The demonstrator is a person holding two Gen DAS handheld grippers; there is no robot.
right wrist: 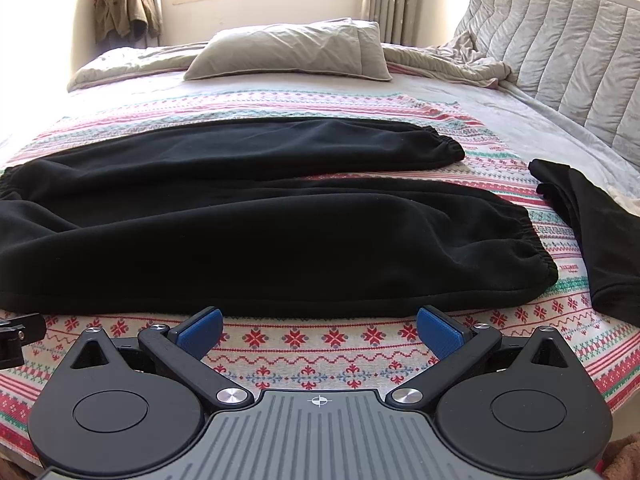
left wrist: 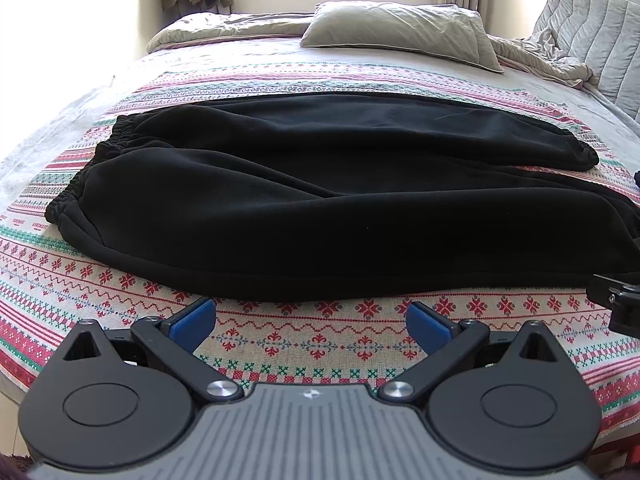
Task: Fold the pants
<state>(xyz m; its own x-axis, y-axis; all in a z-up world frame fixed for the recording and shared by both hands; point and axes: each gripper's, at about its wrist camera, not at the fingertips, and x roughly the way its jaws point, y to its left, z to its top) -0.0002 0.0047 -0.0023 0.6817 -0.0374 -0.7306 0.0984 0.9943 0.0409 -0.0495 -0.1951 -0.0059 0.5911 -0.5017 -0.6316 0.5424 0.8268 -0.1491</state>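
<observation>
Both tongs — left (left wrist: pixel 311 322), right (right wrist: pixel 319 326) — gape just short of pants' (left wrist: pixel 320 216) near edge.

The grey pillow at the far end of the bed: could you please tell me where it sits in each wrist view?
Left wrist: the pillow lies top centre, right of the middle.
Right wrist: the pillow lies top centre, left of the middle.
Shared landmark: the black pants spread across the patterned blanket.

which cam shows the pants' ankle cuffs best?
Right wrist: both elastic ankle cuffs of the black pants are fully in frame. Left wrist shows only the far cuff; the near one runs off-frame.
</observation>
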